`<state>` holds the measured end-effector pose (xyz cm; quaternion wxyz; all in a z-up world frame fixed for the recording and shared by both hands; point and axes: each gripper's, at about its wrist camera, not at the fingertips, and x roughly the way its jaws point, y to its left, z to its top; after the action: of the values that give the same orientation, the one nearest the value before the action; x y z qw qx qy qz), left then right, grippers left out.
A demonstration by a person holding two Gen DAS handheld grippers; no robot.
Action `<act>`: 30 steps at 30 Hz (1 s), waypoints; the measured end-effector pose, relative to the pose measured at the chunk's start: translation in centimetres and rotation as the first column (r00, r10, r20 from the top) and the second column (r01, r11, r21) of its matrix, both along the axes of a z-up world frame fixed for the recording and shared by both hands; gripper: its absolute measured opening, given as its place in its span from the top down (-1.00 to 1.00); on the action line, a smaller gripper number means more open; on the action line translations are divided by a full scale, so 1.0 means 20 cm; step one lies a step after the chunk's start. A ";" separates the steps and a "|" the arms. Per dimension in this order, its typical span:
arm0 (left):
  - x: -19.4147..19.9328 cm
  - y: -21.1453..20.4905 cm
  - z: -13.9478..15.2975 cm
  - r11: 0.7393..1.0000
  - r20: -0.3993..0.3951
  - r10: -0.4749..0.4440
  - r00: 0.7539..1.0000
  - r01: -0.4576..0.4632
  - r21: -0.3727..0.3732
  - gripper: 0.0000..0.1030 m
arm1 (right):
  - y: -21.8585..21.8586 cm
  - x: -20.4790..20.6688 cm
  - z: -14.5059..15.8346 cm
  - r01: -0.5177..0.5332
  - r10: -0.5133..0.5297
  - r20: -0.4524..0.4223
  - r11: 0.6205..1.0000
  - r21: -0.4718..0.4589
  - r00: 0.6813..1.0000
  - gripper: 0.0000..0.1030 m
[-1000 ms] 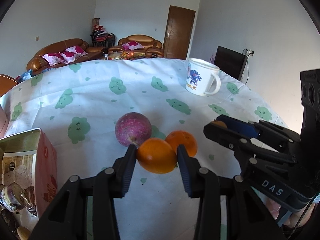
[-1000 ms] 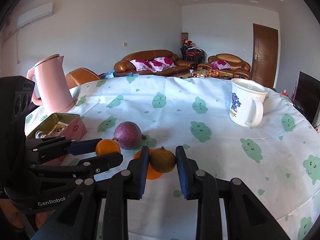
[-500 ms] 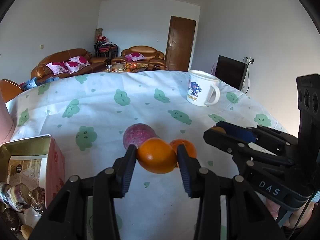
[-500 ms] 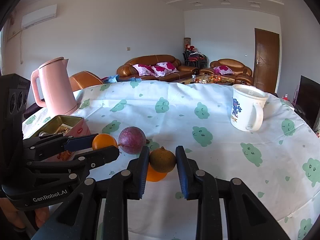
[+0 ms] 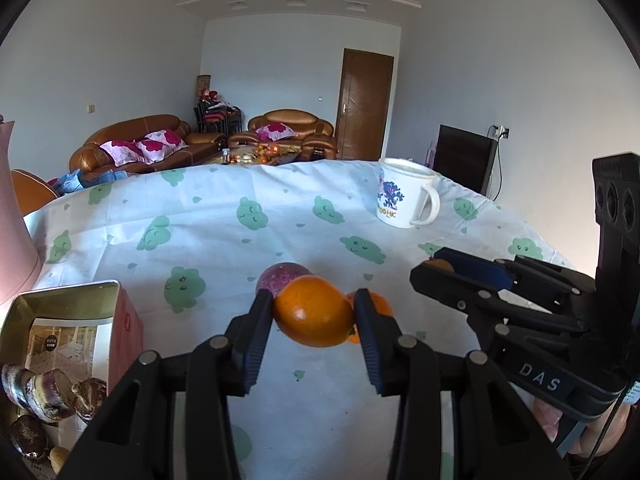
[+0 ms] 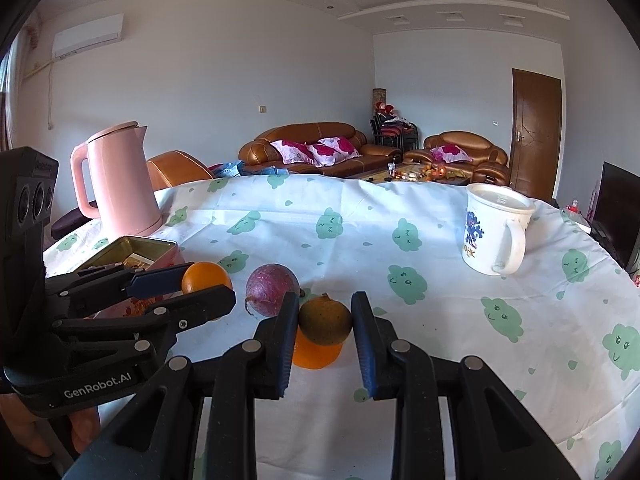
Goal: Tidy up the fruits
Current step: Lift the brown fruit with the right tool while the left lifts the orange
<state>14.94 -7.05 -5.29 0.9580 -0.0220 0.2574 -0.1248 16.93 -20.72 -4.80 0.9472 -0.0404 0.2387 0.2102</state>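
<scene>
My left gripper (image 5: 314,314) is shut on an orange (image 5: 313,311) and holds it above the tablecloth. My right gripper (image 6: 325,318) is shut on a brownish-green round fruit (image 6: 325,319), also lifted off the cloth. A purple passion fruit (image 6: 272,290) and a second orange (image 6: 316,354) lie on the cloth just beyond and under the grippers; in the left wrist view the passion fruit (image 5: 282,276) and the second orange (image 5: 376,306) peek out behind the held orange. The left gripper with its orange (image 6: 206,278) shows at the left of the right wrist view.
An open pink tin (image 5: 124,324) with small items stands at the left. A pink kettle (image 6: 120,180) stands behind it. A white mug (image 6: 494,236) stands at the far right. The white tablecloth (image 6: 400,208) with green cloud prints covers the table.
Both grippers have risen with their fruits and tilted up, so the table fruits sit lower and farther below them. Both stay shut.
</scene>
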 end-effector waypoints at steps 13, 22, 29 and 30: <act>-0.05 0.01 0.03 1.000 0.060 0.022 0.998 -0.022 0.005 0.16 | -0.01 -0.04 0.01 -0.010 0.010 0.039 1.000 0.009 0.999 0.44; -0.09 -0.02 0.04 0.999 0.099 0.024 0.995 -0.028 0.040 0.16 | -0.01 -0.05 0.02 -0.010 0.009 0.055 1.000 0.013 0.998 0.44; -0.11 -0.03 0.05 0.998 0.126 0.032 0.991 -0.038 0.050 0.16 | -0.01 -0.08 0.03 -0.011 0.010 0.085 1.000 0.015 0.996 0.44; -0.12 -0.03 0.05 0.998 0.130 0.033 0.991 -0.040 0.051 0.16 | -0.01 -0.08 0.03 -0.011 0.010 0.088 1.000 0.015 0.996 0.44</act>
<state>12.61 -7.56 -4.27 0.9750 0.0071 0.1976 -0.1014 15.23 -20.96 -4.15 0.9560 -0.0434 0.1948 0.2151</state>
